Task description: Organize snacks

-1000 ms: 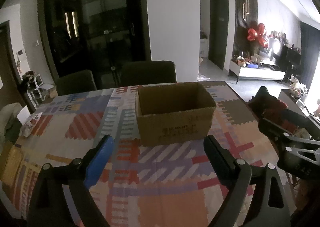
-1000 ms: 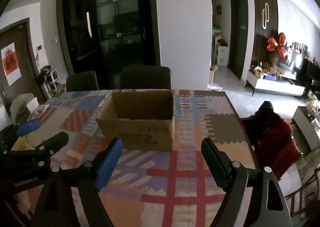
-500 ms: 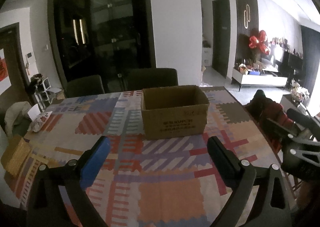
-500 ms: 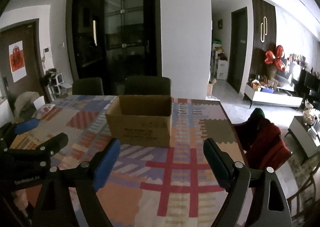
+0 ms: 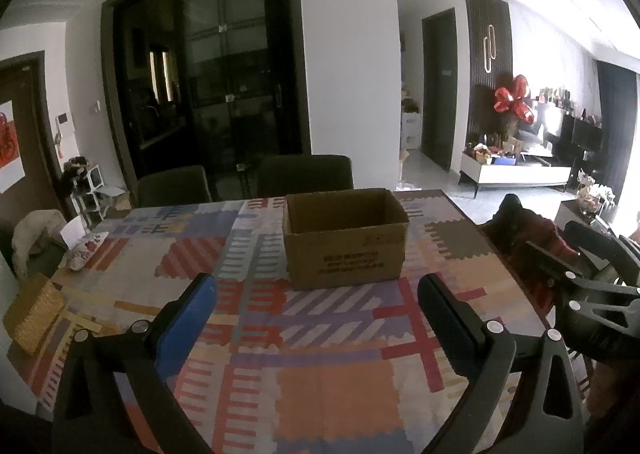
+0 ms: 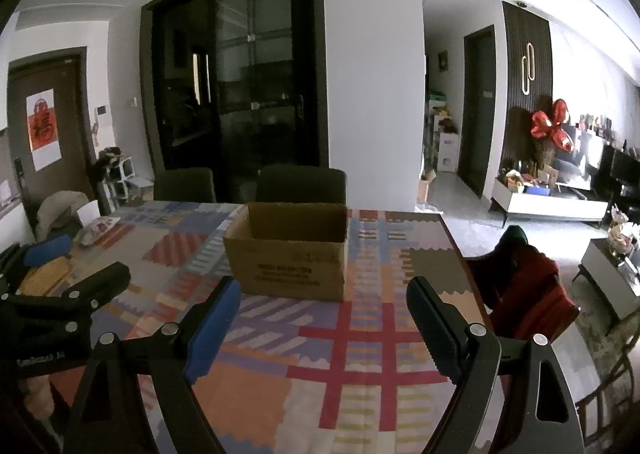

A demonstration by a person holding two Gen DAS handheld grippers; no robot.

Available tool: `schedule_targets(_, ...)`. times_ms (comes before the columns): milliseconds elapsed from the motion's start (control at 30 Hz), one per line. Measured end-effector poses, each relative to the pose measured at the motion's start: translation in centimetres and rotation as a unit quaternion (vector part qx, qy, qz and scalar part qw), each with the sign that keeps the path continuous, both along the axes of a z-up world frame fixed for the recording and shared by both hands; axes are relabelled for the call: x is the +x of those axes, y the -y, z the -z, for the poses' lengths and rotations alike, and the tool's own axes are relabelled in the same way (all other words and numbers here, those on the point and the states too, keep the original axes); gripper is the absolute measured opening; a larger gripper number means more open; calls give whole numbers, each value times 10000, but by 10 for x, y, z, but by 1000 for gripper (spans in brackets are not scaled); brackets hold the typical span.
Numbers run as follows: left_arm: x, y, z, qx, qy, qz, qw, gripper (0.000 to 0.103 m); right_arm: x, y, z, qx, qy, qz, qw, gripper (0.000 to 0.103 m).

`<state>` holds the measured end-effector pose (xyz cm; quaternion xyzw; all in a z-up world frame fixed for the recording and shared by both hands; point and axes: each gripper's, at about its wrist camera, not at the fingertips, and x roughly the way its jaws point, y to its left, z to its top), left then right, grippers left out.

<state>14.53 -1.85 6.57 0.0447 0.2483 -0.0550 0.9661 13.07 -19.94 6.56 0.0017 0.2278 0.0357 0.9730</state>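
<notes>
Hovering over patterned tablecloth: left gripper, jaws just widened, spread, nothing between. Right gripper spread too, empty, its jaws having opened slightly as well. Open cardboard box upright mid-table, beyond both, untouched. Snack bags and near table's left edge.

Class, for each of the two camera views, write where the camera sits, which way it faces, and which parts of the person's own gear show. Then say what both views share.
Left wrist view: sits on the left gripper, faces across the patterned tablecloth toward the cardboard box; its open fingers show, with the right gripper at the right edge.
Right wrist view: sits on the right gripper, faces the same way; the left gripper shows at the left edge.
Shared: box, tablecloth, two chairs, dark glass doors.
</notes>
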Motion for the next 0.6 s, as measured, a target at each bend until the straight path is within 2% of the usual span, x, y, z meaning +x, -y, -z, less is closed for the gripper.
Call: schedule_targets(600, -1, 9, -8, -21, 44, 119, 9999, 103, -4, 4, -1, 40, -16, 55, 10000, 86)
